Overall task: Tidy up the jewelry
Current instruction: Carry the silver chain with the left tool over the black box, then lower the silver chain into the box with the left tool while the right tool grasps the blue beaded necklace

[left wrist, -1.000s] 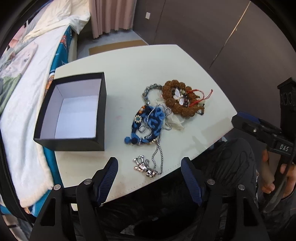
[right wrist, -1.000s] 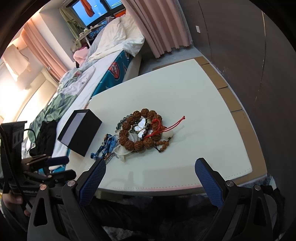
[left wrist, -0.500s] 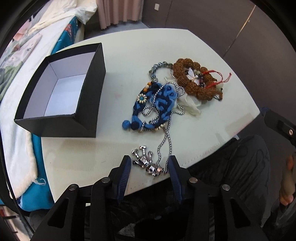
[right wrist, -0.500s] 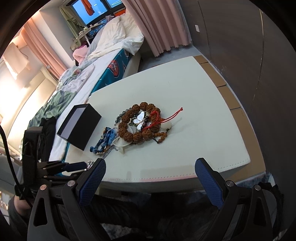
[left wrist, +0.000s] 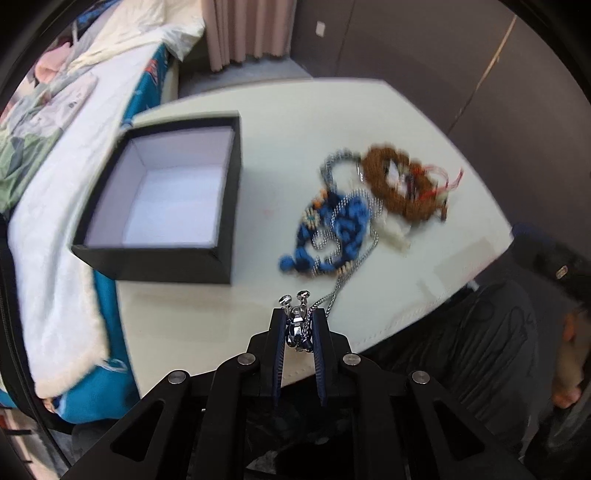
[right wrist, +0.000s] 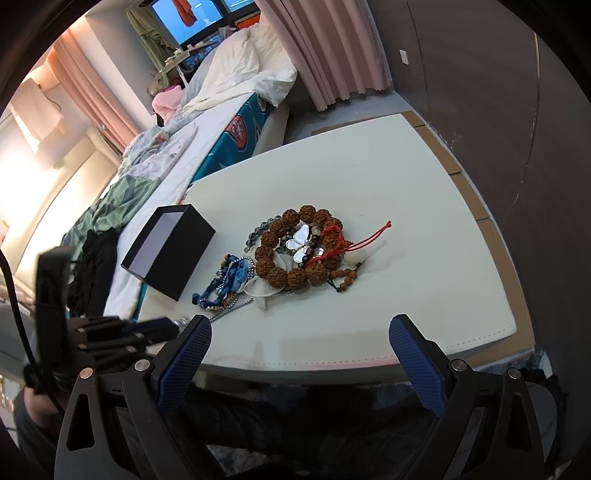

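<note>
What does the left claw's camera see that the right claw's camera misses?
Only the left view shows the left claw clamped on the silver pendant, and the black cardboard box's white inside. Only the right view shows the open right claw, a white butterfly charm and the window. Both show the brown bead bracelet and white table.

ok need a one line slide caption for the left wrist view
Left gripper shut on the silver pendant of a chain necklace, beside the open black box on the white table.
</note>
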